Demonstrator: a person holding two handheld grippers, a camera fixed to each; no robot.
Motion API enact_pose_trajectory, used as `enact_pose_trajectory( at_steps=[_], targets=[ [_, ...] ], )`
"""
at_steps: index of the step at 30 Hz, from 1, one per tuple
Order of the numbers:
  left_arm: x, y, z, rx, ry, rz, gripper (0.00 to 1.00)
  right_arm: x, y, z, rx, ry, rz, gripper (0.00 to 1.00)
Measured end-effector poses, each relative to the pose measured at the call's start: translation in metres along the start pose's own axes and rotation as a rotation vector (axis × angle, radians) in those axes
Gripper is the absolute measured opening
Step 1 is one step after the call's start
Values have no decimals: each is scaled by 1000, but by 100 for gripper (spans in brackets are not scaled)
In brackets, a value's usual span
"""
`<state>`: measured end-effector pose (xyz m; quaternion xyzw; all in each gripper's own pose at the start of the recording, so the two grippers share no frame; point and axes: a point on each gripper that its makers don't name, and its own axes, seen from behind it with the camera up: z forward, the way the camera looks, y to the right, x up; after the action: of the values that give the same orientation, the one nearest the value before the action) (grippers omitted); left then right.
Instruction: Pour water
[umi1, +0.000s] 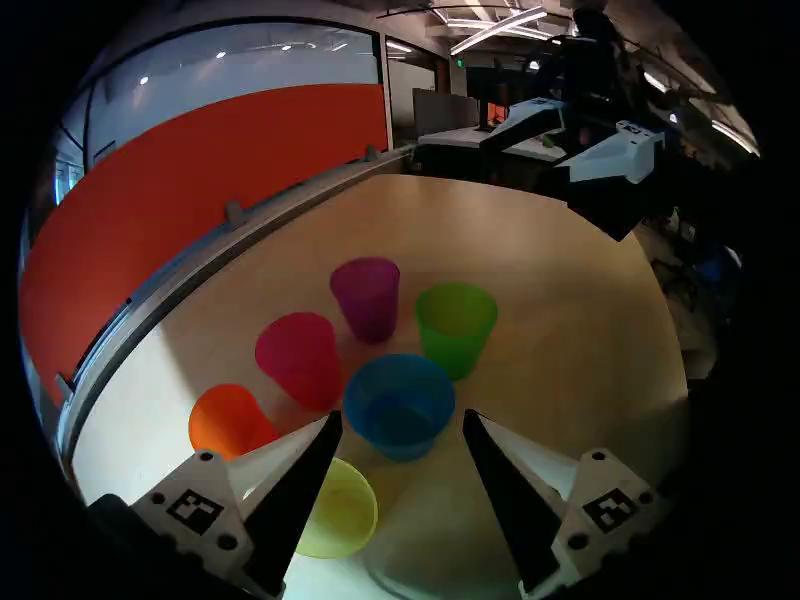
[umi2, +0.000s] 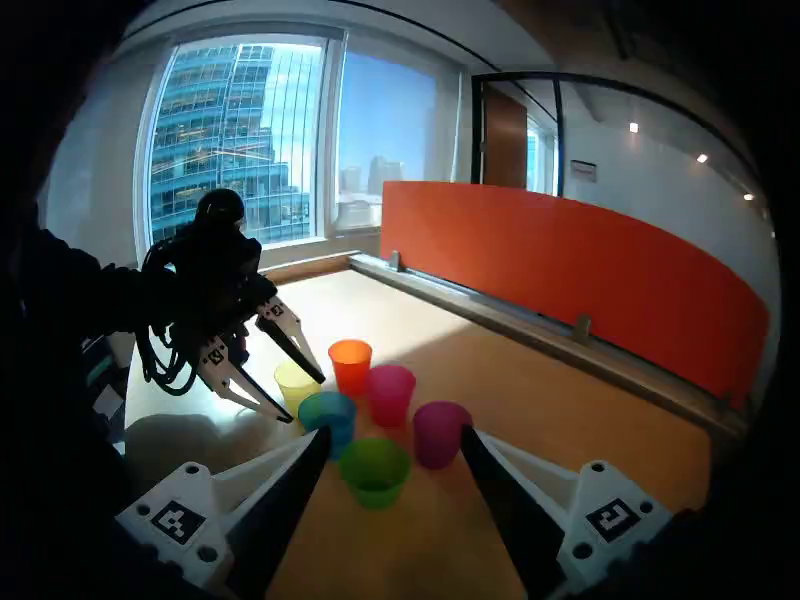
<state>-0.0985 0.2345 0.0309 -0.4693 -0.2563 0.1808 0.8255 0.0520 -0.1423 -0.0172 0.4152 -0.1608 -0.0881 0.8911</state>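
Several plastic cups stand clustered on a round wooden table (umi1: 560, 300): purple (umi1: 365, 295), green (umi1: 455, 325), pink (umi1: 298, 355), blue (umi1: 400, 405), orange (umi1: 230, 420) and yellow (umi1: 340, 510). My left gripper (umi1: 400, 420) is open, just above and in front of the blue cup, holding nothing. My right gripper (umi2: 393, 435) is also open and empty, hovering short of the green cup (umi2: 373, 470) and the purple cup (umi2: 440, 432). The right gripper view also has the left gripper (umi2: 305, 398) over the yellow cup (umi2: 295, 385) and blue cup (umi2: 328, 415). Whether any cup holds water I cannot tell.
An orange partition (umi1: 200, 180) with a metal rail runs along one side of the table. Large windows (umi2: 240, 140) lie behind the person's dark sleeve (umi2: 90, 290). The right gripper (umi1: 530, 158) hangs above the table's far edge. Bare tabletop (umi2: 560, 420) surrounds the cups.
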Motion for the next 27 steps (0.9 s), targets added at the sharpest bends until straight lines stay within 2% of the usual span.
enact_pose_trajectory(
  at_steps=[8,27],
  targets=[
    [-3,-5,11,10,-22,-9,90,-1,1,0,1,-1,1,99],
    [-11,-4,32,15,-63,-11,90,-4,0,1,2,-4,5,99]
  ],
)
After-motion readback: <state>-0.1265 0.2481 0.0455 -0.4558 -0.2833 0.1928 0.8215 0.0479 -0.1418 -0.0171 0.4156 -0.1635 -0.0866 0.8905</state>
